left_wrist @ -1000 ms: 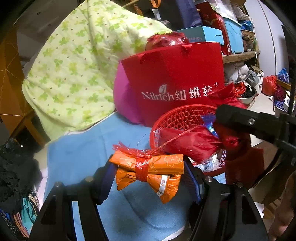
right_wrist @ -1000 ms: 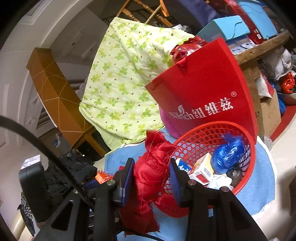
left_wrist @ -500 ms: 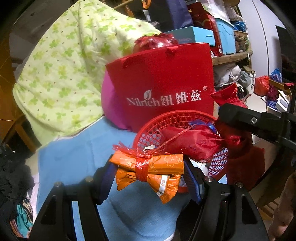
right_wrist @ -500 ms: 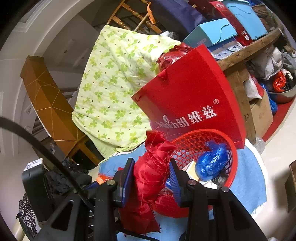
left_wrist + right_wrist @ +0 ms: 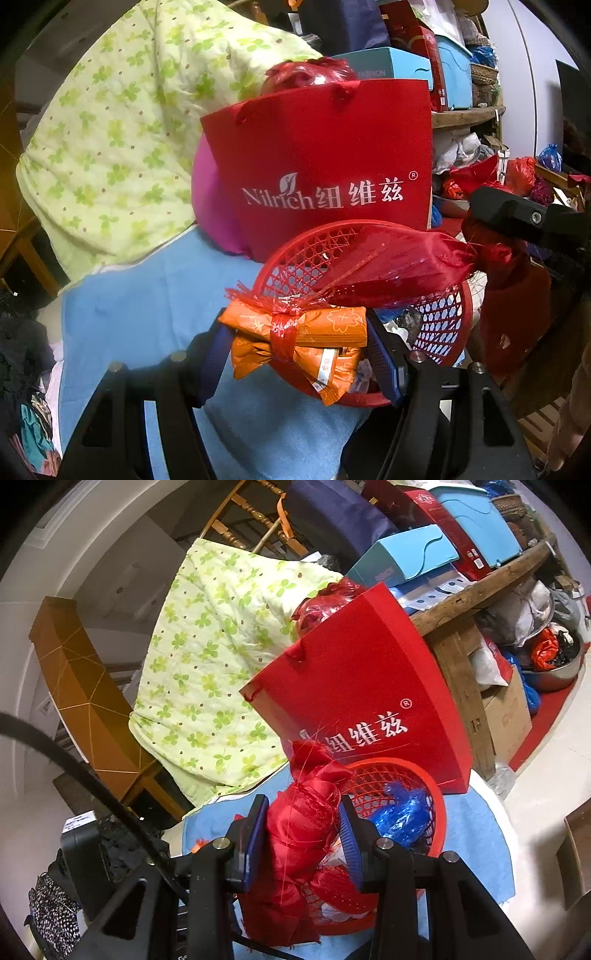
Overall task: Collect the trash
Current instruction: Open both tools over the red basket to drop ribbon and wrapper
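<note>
Over the near rim of the red mesh basket hung the two pieces of trash not yet dropped: an orange wrapper bundle, tied round its middle with a strip of red netting, and a crumpled red plastic bag. The left gripper was clamped on the orange bundle, its blue pads pressing the two ends, and held it at the basket's front edge, partly above the opening. The right gripper was closed on the red bag, which bulged out above and below the jaws and sat over the basket's left rim in the right wrist view. Some trash already lay inside: a blue plastic bag and, lower down, what looked like scraps of paper or small cartons, though the mesh and the held bag hid most of it. So the collecting seemed well under way, with both loads brought to the basket and only their release left for these two. Behind the basket stood a red paper carrier bag, all on a blue cloth, with a green-flowered quilt further back; whether more trash remained elsewhere could not be told
</note>
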Available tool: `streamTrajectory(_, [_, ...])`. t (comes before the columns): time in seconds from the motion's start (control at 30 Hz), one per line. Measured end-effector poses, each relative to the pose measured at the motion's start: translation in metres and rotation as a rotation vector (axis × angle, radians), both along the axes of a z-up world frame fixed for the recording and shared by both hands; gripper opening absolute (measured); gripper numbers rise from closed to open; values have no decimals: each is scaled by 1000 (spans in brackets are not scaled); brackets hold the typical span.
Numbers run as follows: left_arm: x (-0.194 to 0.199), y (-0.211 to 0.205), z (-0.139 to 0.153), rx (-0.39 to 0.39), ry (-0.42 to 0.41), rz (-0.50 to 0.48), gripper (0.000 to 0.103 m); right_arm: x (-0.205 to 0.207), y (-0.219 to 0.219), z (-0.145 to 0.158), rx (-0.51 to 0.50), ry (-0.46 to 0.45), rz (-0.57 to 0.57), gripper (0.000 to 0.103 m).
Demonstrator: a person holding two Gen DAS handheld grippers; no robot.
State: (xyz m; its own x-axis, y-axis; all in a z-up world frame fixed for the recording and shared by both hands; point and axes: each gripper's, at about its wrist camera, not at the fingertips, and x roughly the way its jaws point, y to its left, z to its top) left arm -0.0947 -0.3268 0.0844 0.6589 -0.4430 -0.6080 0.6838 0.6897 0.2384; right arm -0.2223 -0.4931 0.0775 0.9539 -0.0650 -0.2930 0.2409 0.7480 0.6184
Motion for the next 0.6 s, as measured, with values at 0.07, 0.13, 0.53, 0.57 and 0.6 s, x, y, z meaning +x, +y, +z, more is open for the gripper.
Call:
streamTrajectory(0.07, [0,-2,-1,4,-5,-2,70,-1,-3,-1,0,2,-11,40])
streamTrajectory(0.13, [1,-5,-2,6,-5,-4,70,-1,-5,-1,-6,5,-23,40])
streamTrajectory(0.53, [16,-18,-9,-13,2,-20,70,9,-29,-12,8,43,-90,41])
streamTrajectory(0.57, [17,-19,-10,-16,4,-24,70,10,-31,-14,12,46,-92,41])
streamTrajectory(0.6, [19,-21,-11,-20,5,-31,70,12,-32,-15,15,49,-93,41])
